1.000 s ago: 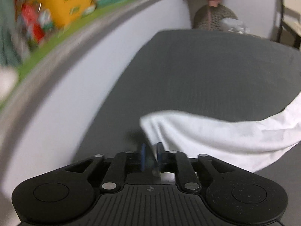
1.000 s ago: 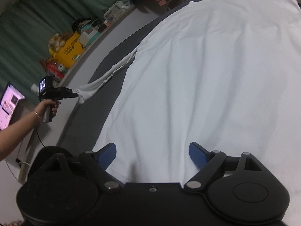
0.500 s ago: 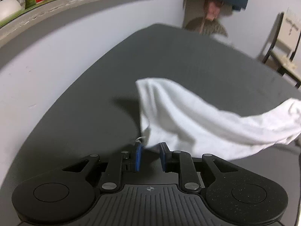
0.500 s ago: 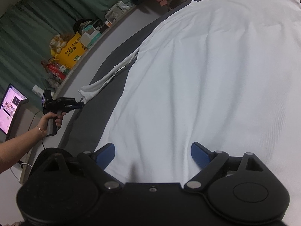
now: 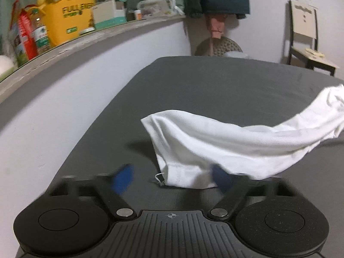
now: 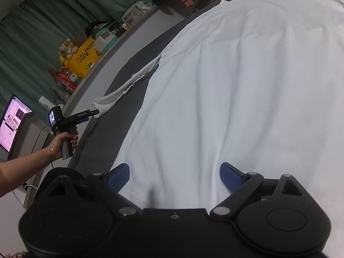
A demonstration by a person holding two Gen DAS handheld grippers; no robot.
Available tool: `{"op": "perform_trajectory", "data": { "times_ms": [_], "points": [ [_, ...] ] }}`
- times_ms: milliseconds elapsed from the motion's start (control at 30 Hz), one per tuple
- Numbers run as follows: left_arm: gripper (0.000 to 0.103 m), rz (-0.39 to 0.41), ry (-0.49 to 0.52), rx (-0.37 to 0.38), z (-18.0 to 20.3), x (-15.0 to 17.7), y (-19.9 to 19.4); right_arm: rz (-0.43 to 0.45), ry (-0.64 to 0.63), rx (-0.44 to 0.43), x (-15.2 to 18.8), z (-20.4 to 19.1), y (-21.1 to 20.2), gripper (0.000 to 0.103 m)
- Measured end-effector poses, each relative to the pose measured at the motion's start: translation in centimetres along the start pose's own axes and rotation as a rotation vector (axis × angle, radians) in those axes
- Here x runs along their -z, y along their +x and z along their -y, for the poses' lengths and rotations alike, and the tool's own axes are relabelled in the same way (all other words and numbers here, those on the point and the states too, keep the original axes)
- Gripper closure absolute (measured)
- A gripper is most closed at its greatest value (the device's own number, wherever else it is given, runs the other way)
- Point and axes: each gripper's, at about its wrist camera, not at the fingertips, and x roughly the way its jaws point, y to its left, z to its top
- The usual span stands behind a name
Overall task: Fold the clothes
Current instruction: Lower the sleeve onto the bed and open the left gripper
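My left gripper [image 5: 172, 177] was opening, the white sleeve [image 5: 225, 142] cuff lying loose between its blue pads on the grey bed [image 5: 215, 81]. My right gripper [image 6: 174, 177] hovered wide, holding nothing, over the spread white shirt [image 6: 247, 86].

Black hand-held gripper [image 6: 174, 177] with blue pads [image 6: 231, 177].

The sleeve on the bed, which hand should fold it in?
Probably the left. The left tool sits right at the cuff of the sleeve, jaws opening around it. The right tool hangs open over the shirt body, far from it.
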Motion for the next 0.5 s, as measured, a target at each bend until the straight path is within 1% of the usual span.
{"op": "perform_trajectory", "data": {
  "times_ms": [33,67,100,167,200,233,300,333,400,500],
  "points": [
    [0.057,-0.018,0.015,0.002,0.0,-0.1,0.2,0.0,-0.001,0.0,0.0,0.0,0.0,0.011],
    [0.066,-0.041,0.03,0.013,-0.1,-0.6,0.0,-0.001,-0.001,0.001,0.0,0.0,0.0,0.011],
    [0.071,-0.051,0.042,0.03,-0.2,-0.6,-0.3,-0.001,-0.001,0.001,-0.1,0.0,0.0,0.01],
    [0.074,-0.045,0.067,0.031,-0.1,-0.7,-0.6,-0.001,0.0,-0.002,-0.1,0.0,0.0,0.009],
    [0.078,-0.045,0.074,0.03,0.1,-0.8,-0.6,-0.001,0.0,-0.003,-0.1,0.0,0.0,0.008],
    [0.086,-0.042,0.085,0.021,0.5,-0.7,-0.9,-0.001,-0.003,-0.004,0.0,0.0,0.0,0.008],
    [0.095,-0.043,0.093,0.005,1.0,-0.7,-1.6,-0.003,-0.009,-0.002,0.0,0.0,0.0,0.007],
    [0.099,-0.042,0.061,0.006,0.8,-1.0,-2.2,-0.003,-0.011,-0.001,0.0,0.0,-0.1,0.007],
    [0.099,-0.038,-0.007,0.009,0.3,-1.5,-3.4,-0.004,-0.012,0.0,0.0,0.0,-0.1,0.007],
    [0.099,-0.006,-0.115,0.042,-0.6,-2.7,-7.4,-0.003,-0.007,-0.002,0.0,0.0,-0.2,0.007]
  ]
}}
